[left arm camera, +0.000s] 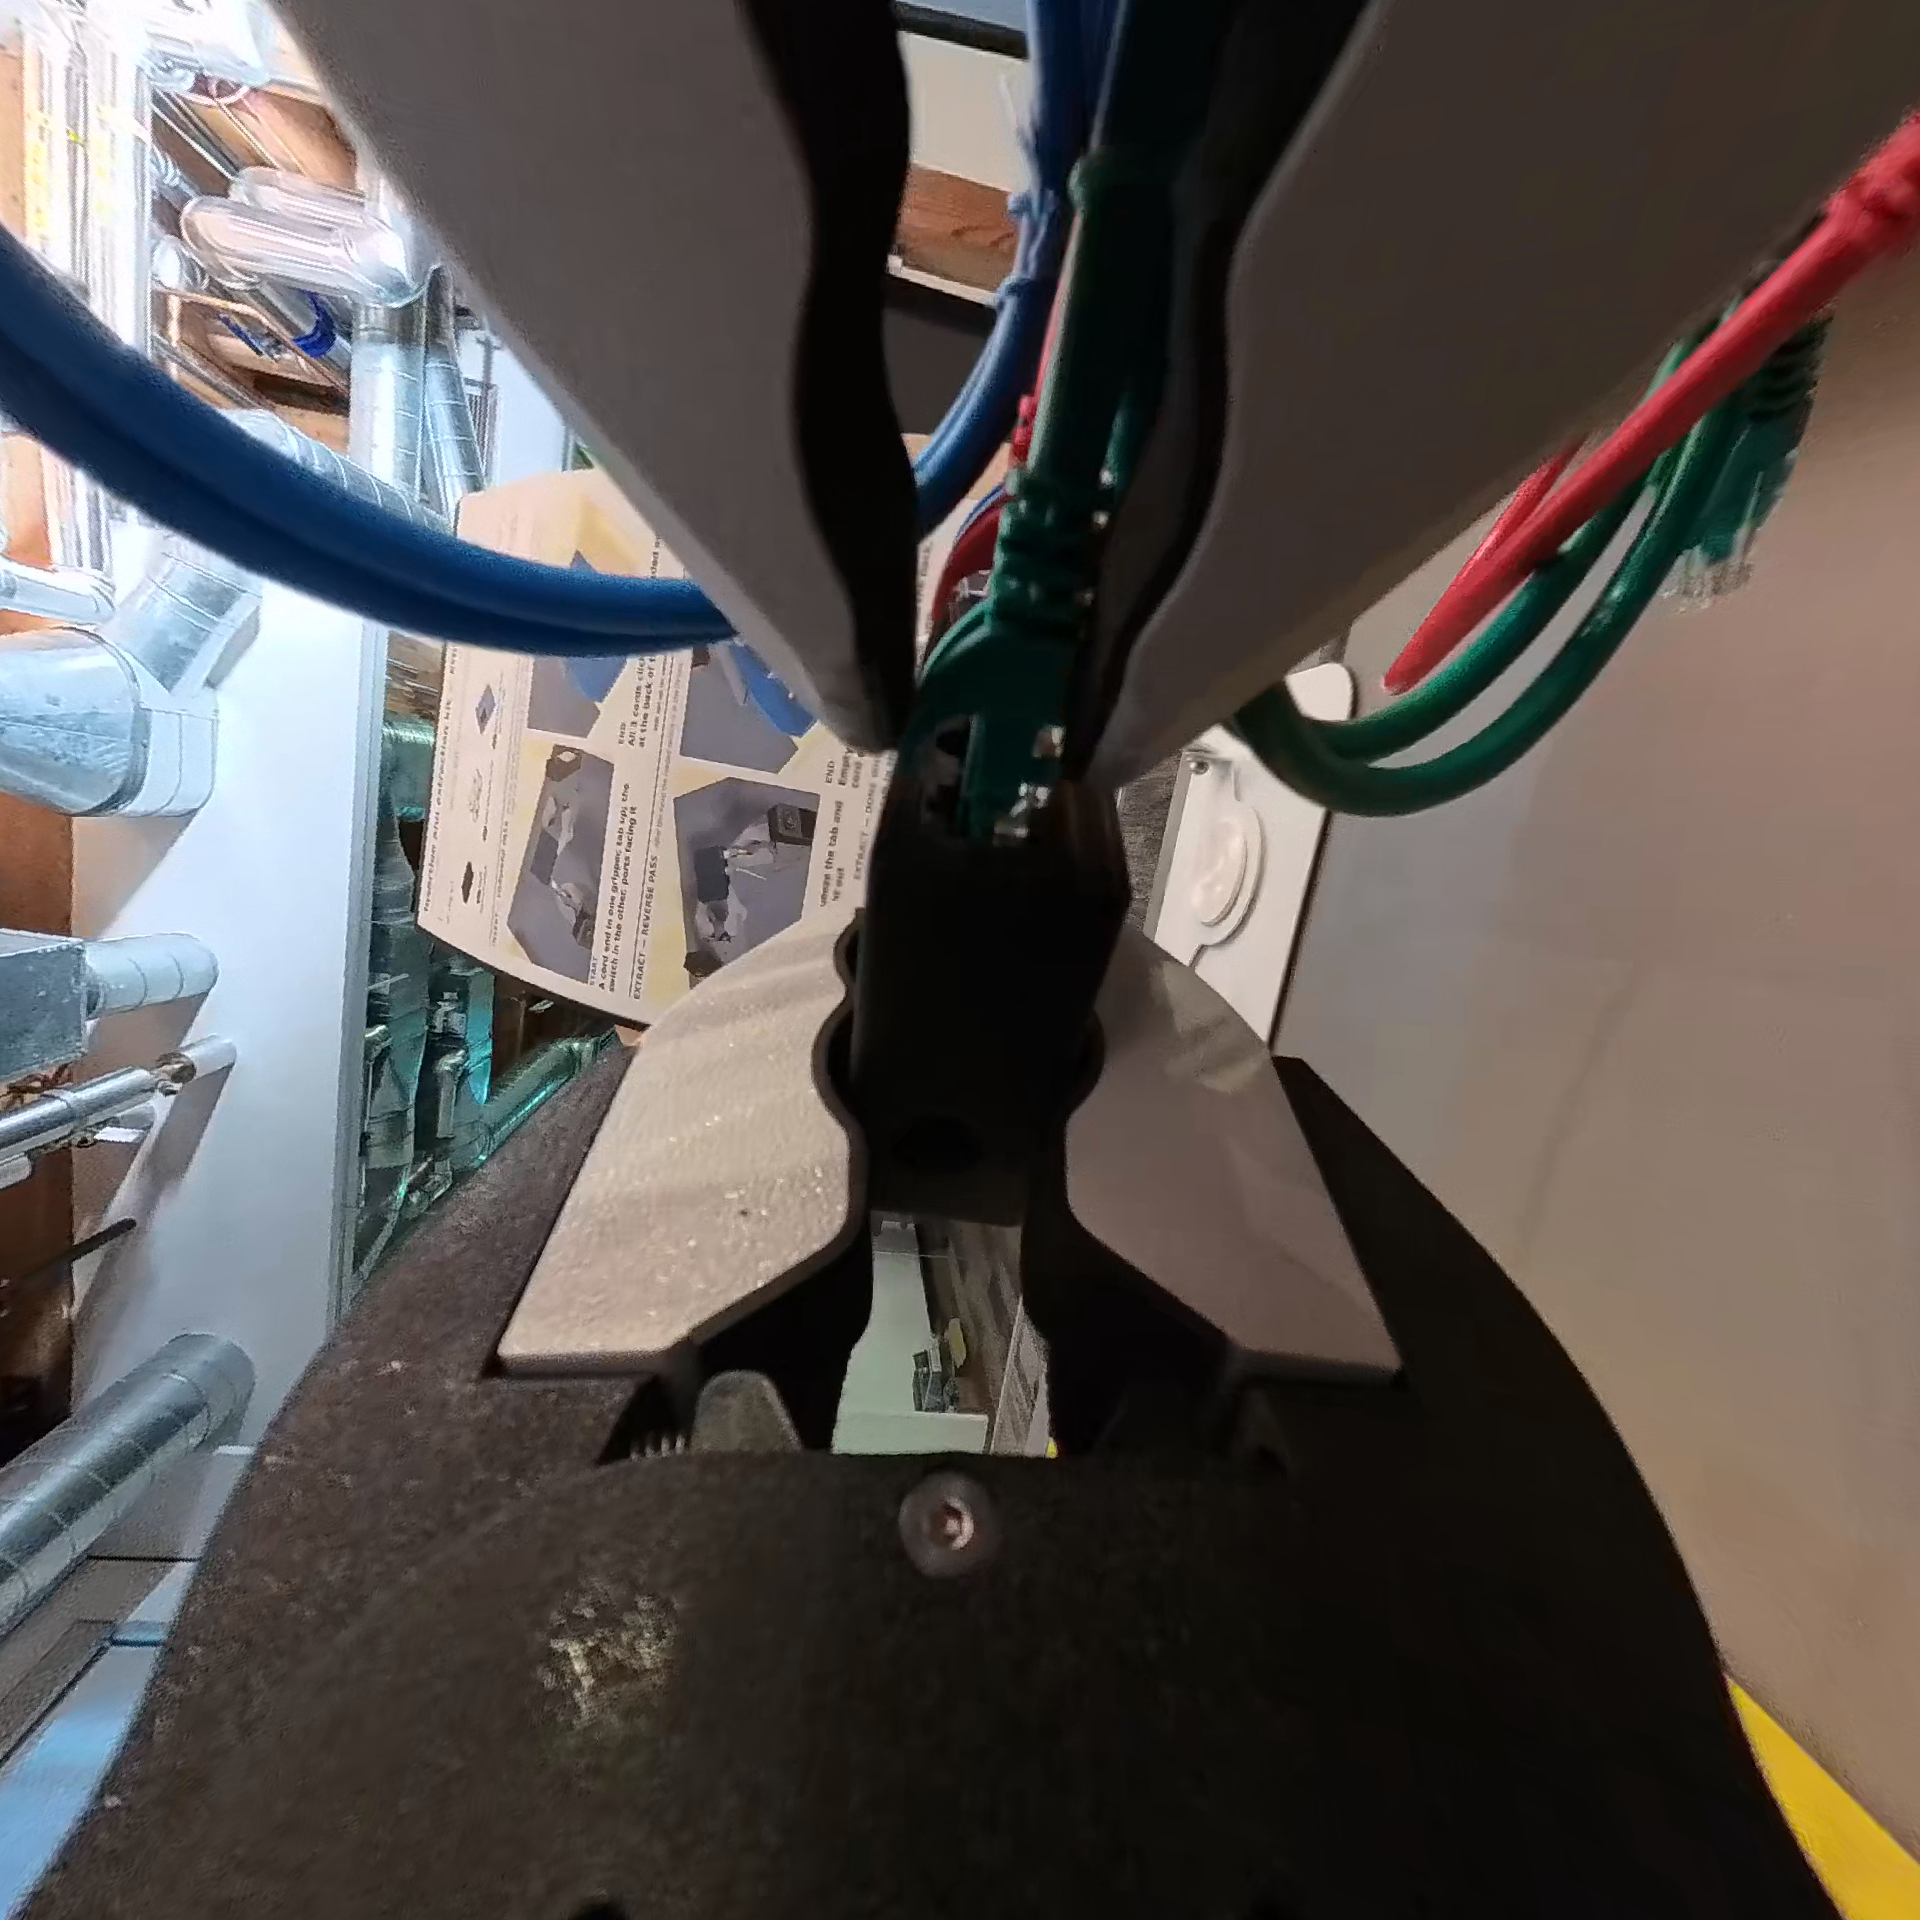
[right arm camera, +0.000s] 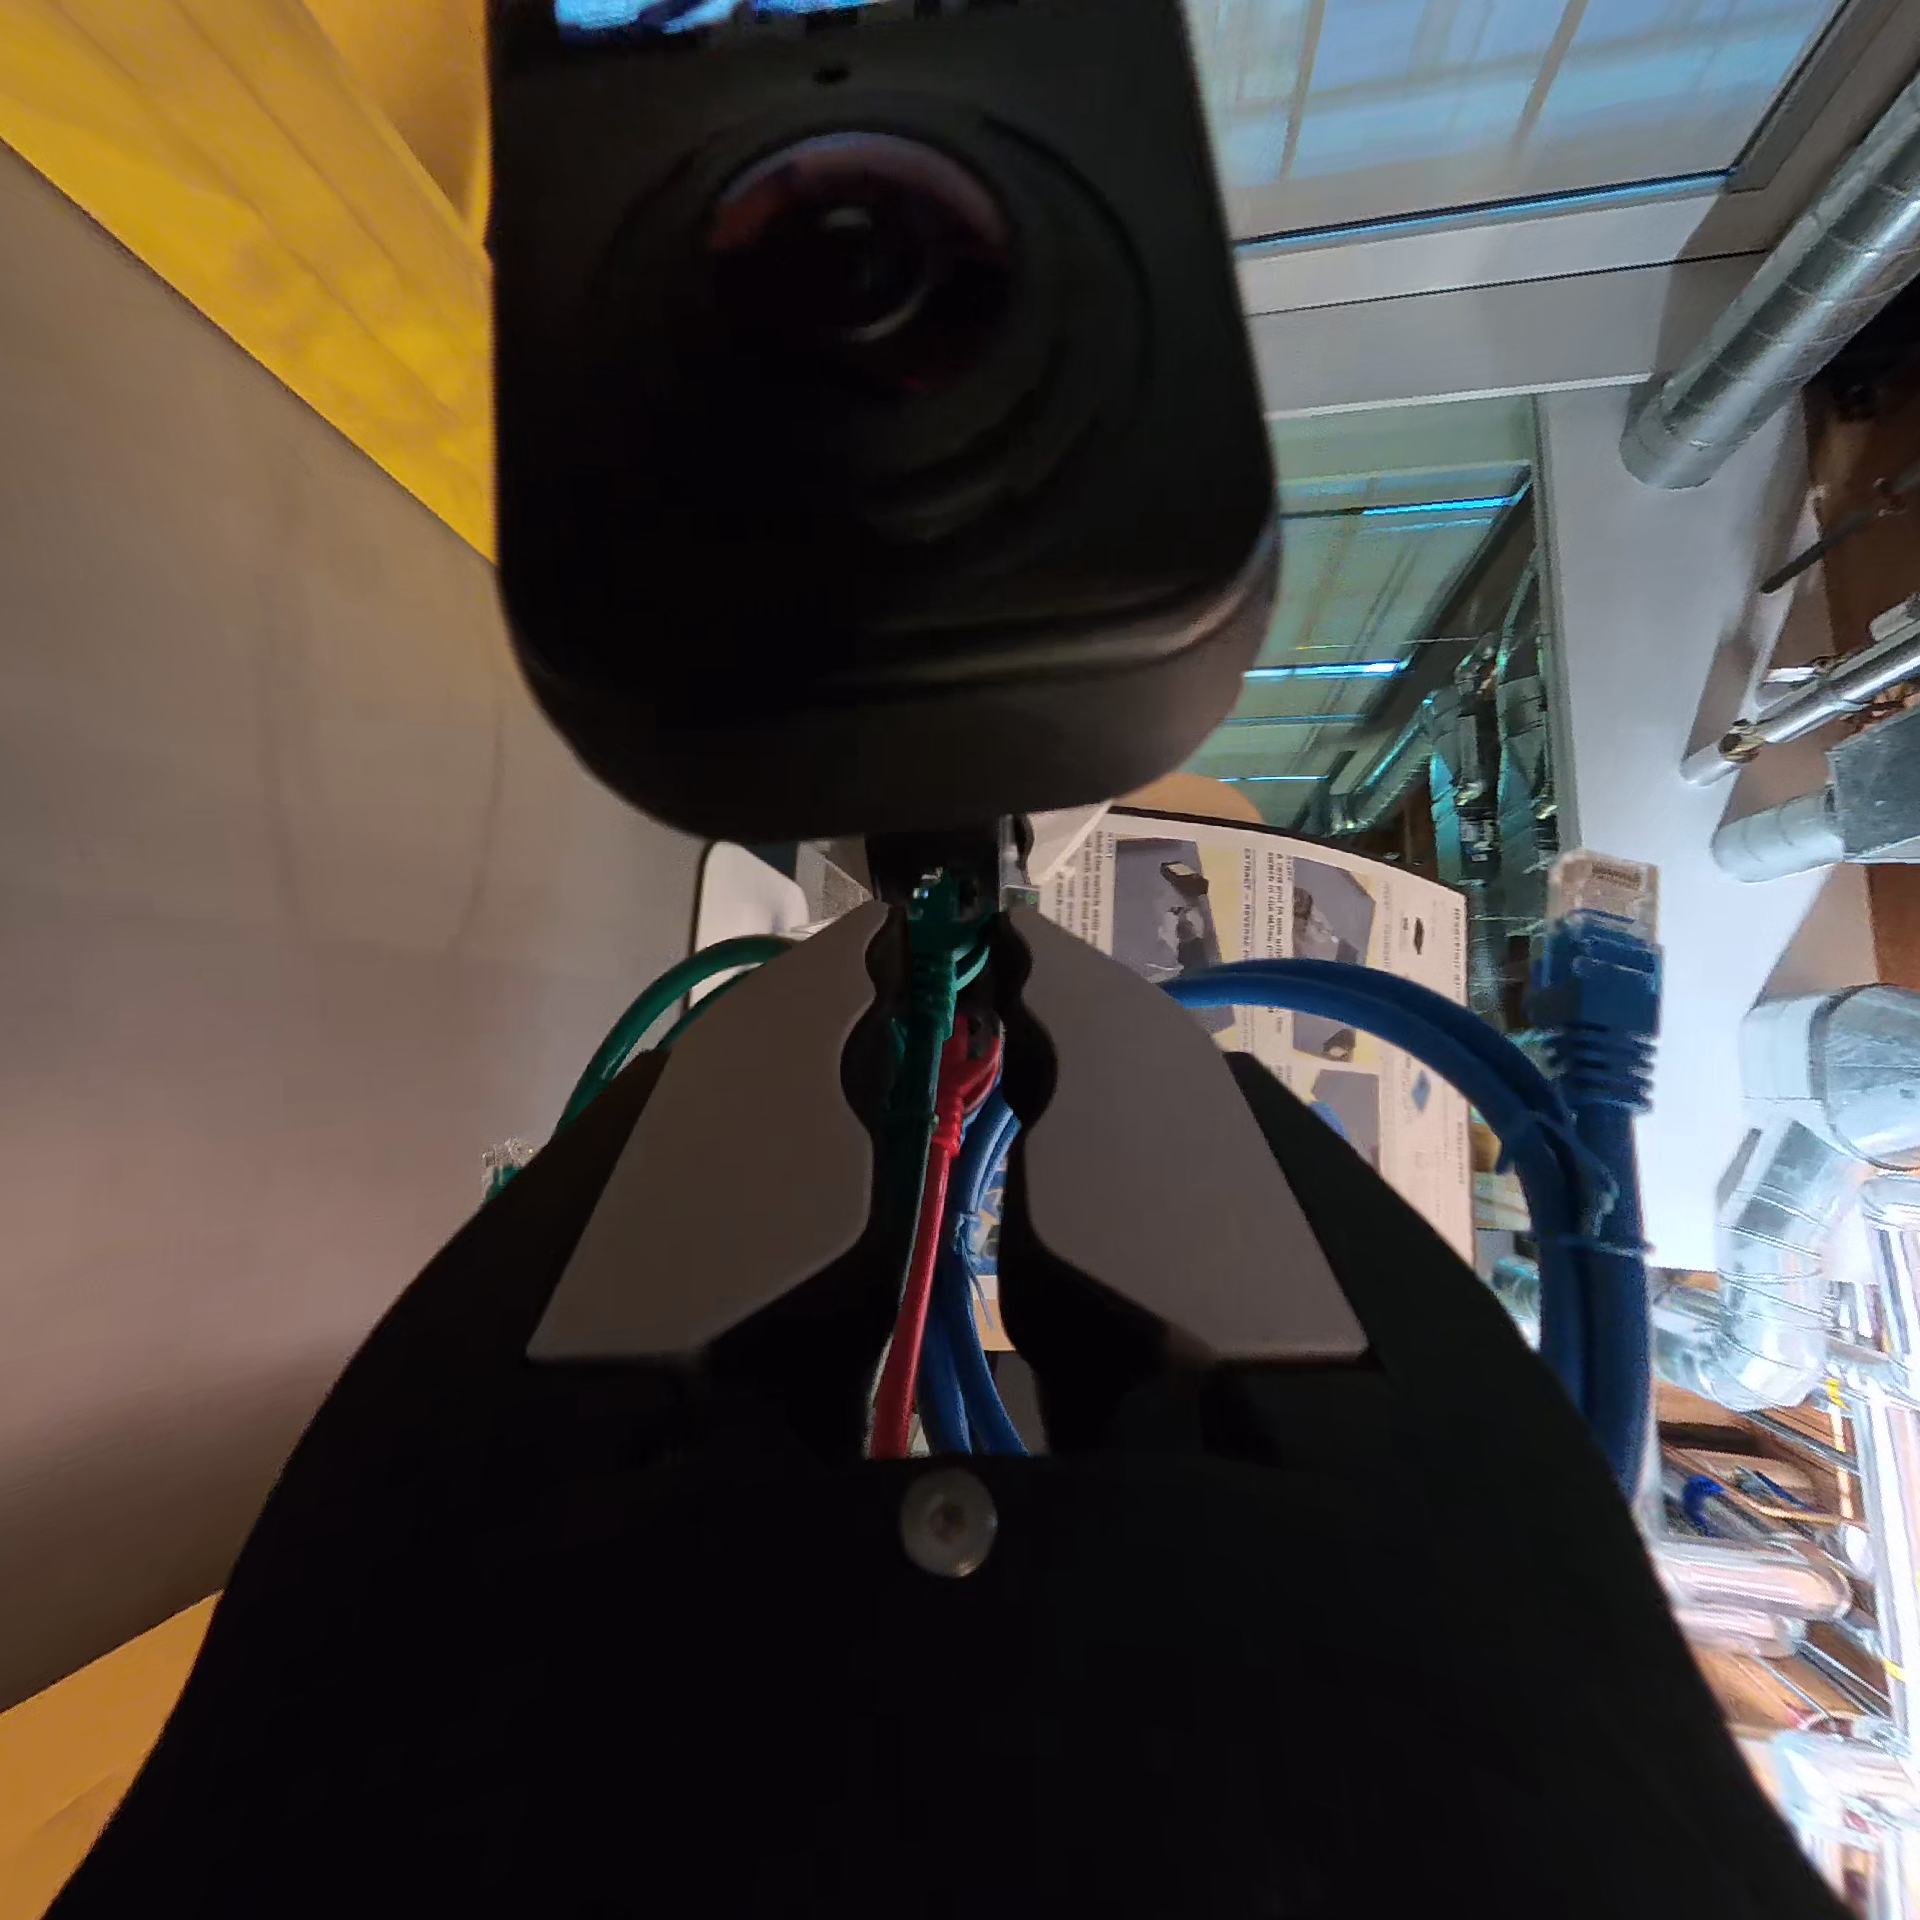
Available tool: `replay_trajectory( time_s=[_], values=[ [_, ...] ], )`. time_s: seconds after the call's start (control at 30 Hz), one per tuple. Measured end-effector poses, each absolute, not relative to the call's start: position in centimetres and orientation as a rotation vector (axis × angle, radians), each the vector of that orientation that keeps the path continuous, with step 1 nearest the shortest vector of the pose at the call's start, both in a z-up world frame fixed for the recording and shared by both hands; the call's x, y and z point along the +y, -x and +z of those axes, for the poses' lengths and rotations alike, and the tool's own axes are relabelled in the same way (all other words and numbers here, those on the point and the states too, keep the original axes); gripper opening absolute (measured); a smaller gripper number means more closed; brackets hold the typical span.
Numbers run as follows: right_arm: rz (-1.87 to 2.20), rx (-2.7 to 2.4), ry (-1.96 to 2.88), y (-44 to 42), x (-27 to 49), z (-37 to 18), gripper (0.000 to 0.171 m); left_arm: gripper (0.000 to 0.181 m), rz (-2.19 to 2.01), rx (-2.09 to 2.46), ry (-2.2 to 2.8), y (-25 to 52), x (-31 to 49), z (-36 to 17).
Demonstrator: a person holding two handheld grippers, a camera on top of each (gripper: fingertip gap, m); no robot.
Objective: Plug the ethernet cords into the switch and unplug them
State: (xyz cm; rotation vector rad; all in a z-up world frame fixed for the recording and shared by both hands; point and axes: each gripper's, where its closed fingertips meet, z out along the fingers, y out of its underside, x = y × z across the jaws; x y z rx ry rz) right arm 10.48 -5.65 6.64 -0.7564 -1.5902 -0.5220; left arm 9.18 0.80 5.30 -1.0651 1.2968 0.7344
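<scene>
My left gripper (left arm camera: 982, 997) is shut on a small black switch (left arm camera: 987, 904) and holds it off the table. My right gripper (right arm camera: 951, 925) faces it from the opposite side and also shows in the left wrist view (left arm camera: 992, 717). It is shut on the plug of a green ethernet cord (left arm camera: 1029, 623), whose tip sits at the switch's port face. I cannot tell how deep it sits. In the right wrist view the green plug (right arm camera: 940, 966) meets the switch (right arm camera: 935, 868), and a red plug (right arm camera: 971, 1049) hangs just behind it, between the fingers.
Blue cords (left arm camera: 312, 509) loop to one side, with a loose blue plug (right arm camera: 1600, 956). A red cord (left arm camera: 1662, 416) and a loose green plug (left arm camera: 1725, 520) hang on the other side. A printed instruction sheet (left arm camera: 644, 810) stands behind. The left gripper's camera (right arm camera: 873, 416) is close ahead. The grey tabletop (right arm camera: 260, 831) shows at the side. My right fingertips sit around 7 centimetres from my left ones.
</scene>
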Motion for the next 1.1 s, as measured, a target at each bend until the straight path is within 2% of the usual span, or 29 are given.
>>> replay_trajectory(
  time_s=[0.6, 1.1],
  values=[
    [-0.486, -1.780, 0.971, -11.6, -4.6, 2.5, 0.017, 0.032, 0.724, 1.457, 1.138, -10.1, 1.8, 0.9],
    [-0.504, -1.870, 0.993, -12.7, -5.3, 1.7, 0.016, 0.031, 0.720, 1.487, 1.137, -10.5, 1.8, 0.0]
  ],
)
